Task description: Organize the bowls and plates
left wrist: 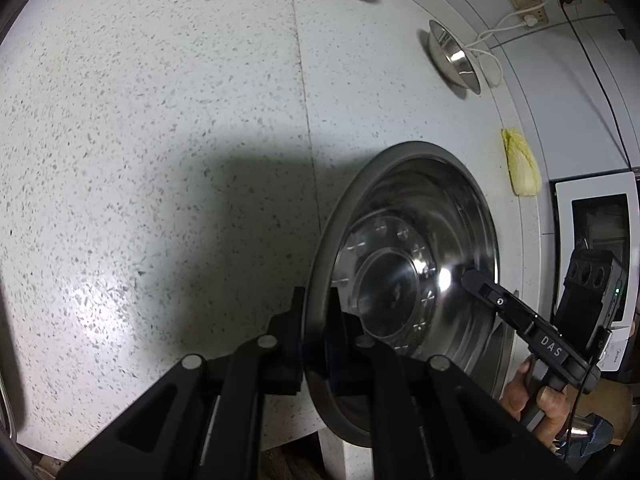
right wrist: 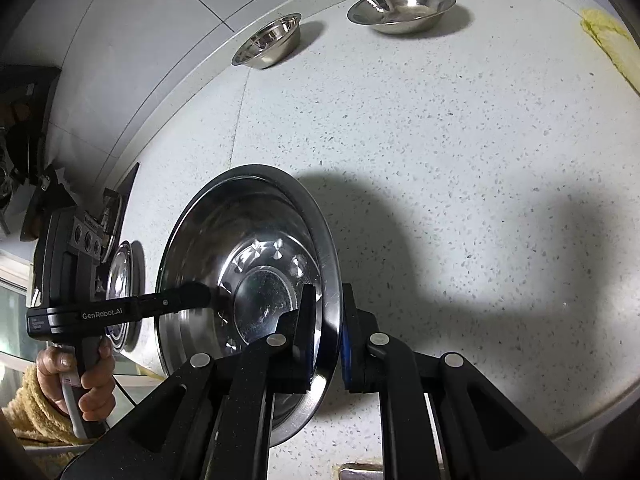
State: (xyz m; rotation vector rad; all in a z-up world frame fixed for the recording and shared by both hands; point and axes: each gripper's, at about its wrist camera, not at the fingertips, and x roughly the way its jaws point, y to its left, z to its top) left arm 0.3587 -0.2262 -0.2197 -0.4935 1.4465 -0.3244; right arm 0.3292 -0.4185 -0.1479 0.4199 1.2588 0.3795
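Note:
A large steel bowl (left wrist: 416, 264) is held above the speckled counter (left wrist: 160, 120) by both grippers on opposite sides of its rim. My left gripper (left wrist: 316, 312) is shut on the near rim in the left wrist view. My right gripper (right wrist: 326, 320) is shut on the opposite rim of the large steel bowl (right wrist: 248, 264). Each gripper shows in the other's view: the right gripper (left wrist: 480, 284) and the left gripper (right wrist: 192, 296). Two smaller steel bowls (right wrist: 268, 42) (right wrist: 402, 4) stand at the back by the wall.
A yellow cloth (left wrist: 520, 164) lies at the counter's back edge. A white appliance (left wrist: 596, 216) stands on the right in the left wrist view. Wall sockets with cables (left wrist: 528, 0) are behind. Another steel dish (right wrist: 120, 280) stands behind the left gripper.

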